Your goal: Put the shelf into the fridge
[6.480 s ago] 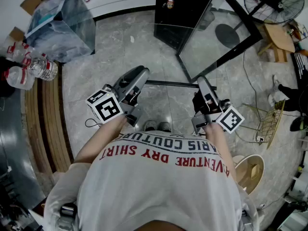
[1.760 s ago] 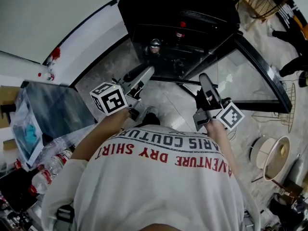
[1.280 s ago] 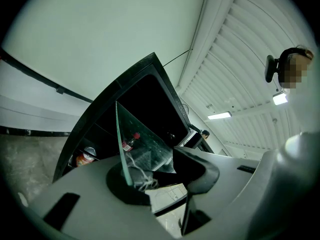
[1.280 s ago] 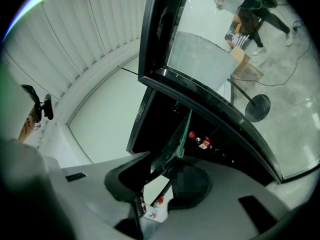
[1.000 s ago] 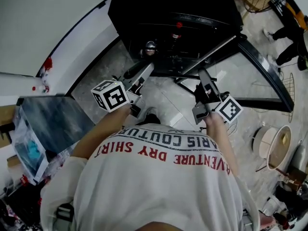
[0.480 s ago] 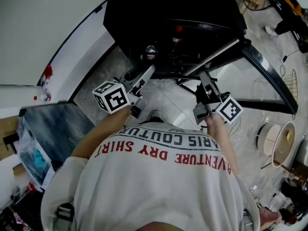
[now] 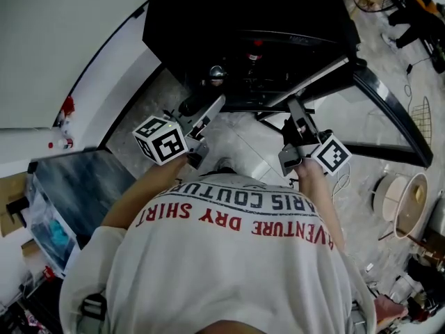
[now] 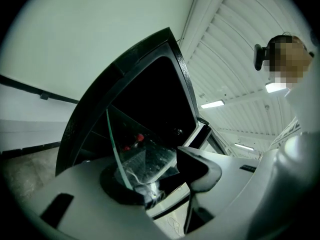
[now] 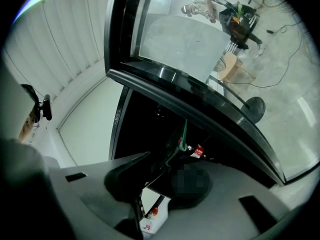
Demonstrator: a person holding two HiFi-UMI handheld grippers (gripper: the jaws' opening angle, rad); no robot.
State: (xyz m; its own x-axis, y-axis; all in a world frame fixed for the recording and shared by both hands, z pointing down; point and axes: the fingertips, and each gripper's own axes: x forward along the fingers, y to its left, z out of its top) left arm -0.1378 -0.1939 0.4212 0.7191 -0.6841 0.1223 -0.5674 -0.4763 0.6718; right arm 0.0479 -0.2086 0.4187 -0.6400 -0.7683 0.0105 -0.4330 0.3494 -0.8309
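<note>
A black fridge (image 7: 250,12) stands ahead, its glass door (image 7: 375,96) swung open to the right. The glass shelf (image 7: 257,110) spans between my two grippers, just in front of the fridge's opening. My left gripper (image 7: 215,106) has the shelf's green edge (image 8: 115,149) between its jaws. Those jaws are opening, and the pane sits tilted and loose in the gap (image 8: 160,179). My right gripper (image 7: 292,106) is shut on the shelf's other edge (image 9: 184,131), seen edge-on between its pads (image 9: 160,176), with the jaws closing. Bottles (image 7: 259,44) stand inside the fridge.
A can (image 7: 217,72) sits at the fridge's left front. A plastic-covered box (image 7: 76,186) lies on the floor to my left. A round wooden stool (image 7: 400,204) stands at my right, and the white wall (image 7: 62,40) runs beside the fridge.
I have turned from the open floor to face the fridge, which now fills the top of the head view. Both grippers have carried the shelf up to its opening.
</note>
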